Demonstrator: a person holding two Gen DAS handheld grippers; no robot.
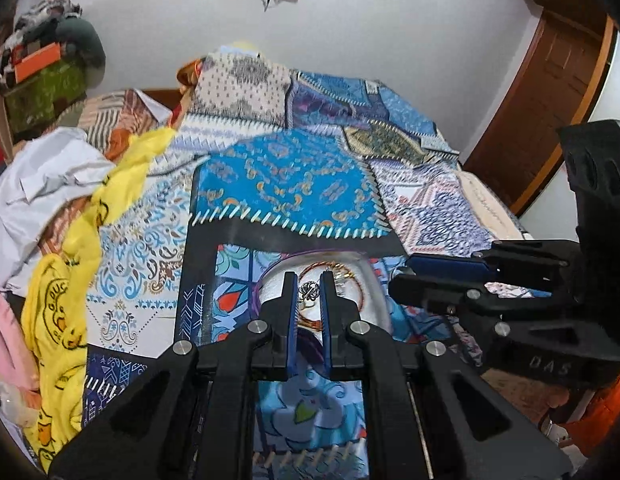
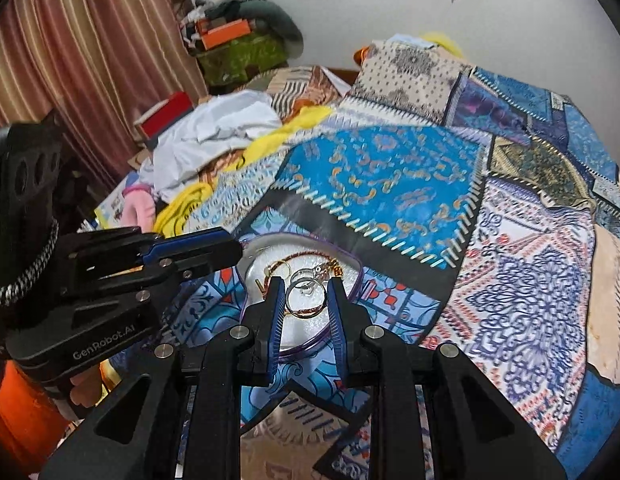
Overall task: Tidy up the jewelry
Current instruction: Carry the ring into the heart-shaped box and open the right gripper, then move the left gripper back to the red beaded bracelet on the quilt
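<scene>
Between the narrowly parted left hand-held gripper [image 1: 309,280], a silver ornament [image 1: 308,290] hangs lengthwise.

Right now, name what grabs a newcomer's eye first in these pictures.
The blue patchwork bedspread fills both views. On it, a clear tray holds tangled jewelry, with the right gripper open over it. A yellow cloth lies crumpled at the left.
</scene>
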